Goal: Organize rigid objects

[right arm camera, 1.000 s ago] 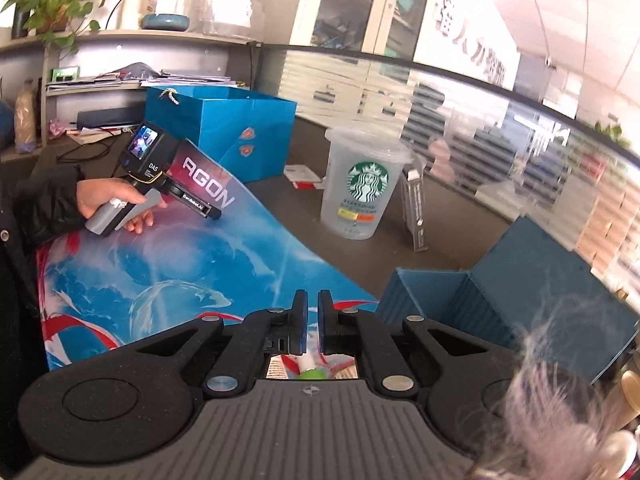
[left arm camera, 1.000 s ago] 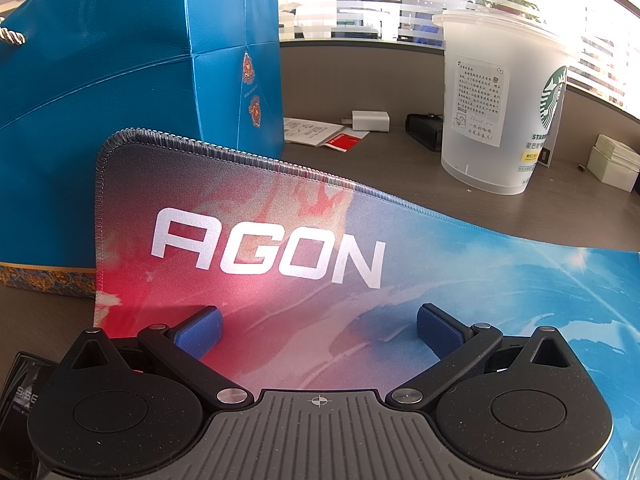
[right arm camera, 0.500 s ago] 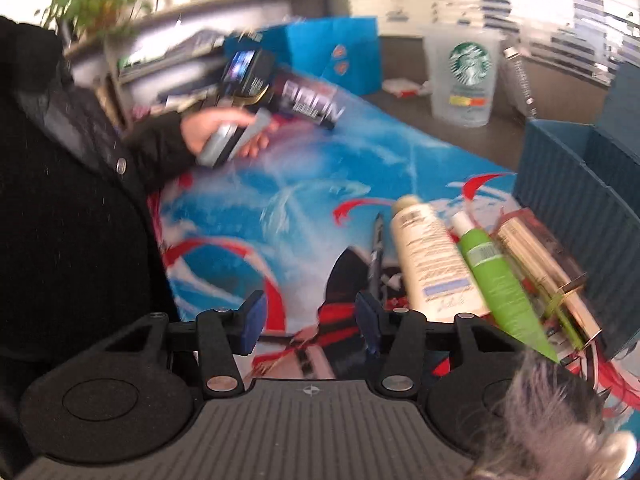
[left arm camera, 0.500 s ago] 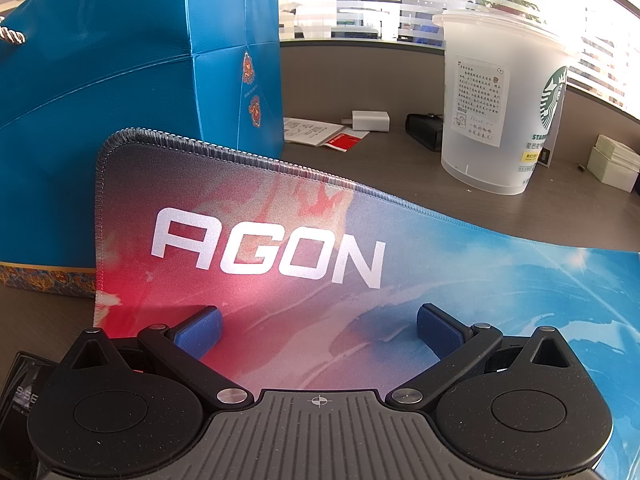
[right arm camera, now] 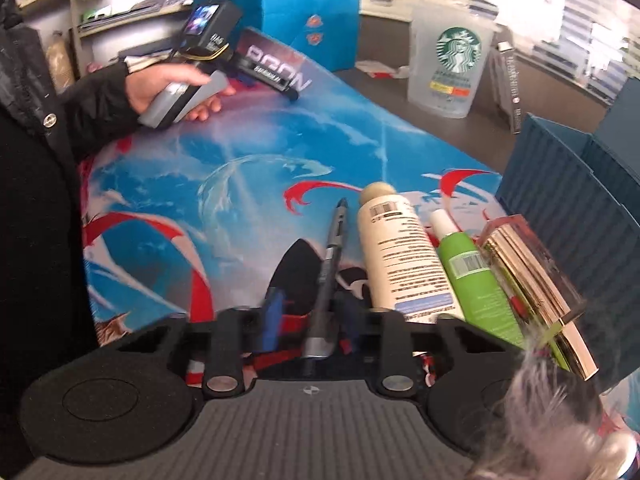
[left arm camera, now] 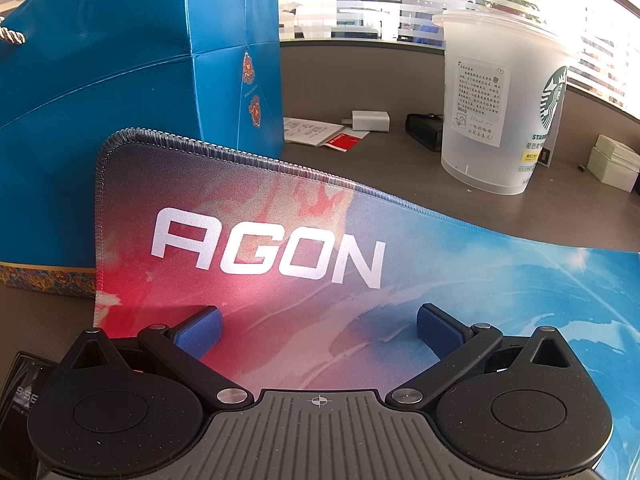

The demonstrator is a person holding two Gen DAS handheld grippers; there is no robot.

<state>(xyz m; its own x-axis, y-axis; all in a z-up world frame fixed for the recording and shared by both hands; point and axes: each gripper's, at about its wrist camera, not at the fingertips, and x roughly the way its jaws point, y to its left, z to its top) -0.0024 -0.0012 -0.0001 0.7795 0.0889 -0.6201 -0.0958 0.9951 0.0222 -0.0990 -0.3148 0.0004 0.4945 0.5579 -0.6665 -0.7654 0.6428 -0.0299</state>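
Between right gripper (right arm camera: 308, 322) fingers, pen (right arm camera: 329, 264), left gripper (left arm camera: 318, 326) spread wide

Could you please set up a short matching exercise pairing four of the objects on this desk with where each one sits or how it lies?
Things:
1. pen
2. cream bottle
3. green tube
4. Starbucks cup

Places:
A. standing on the bare desk beyond the mat's far edge
B. lying between the cream bottle and the gold box
C. lying between the open fingers of the right gripper
D. lying between the pen and the green tube

Pairs: 1-C, 2-D, 3-B, 4-A
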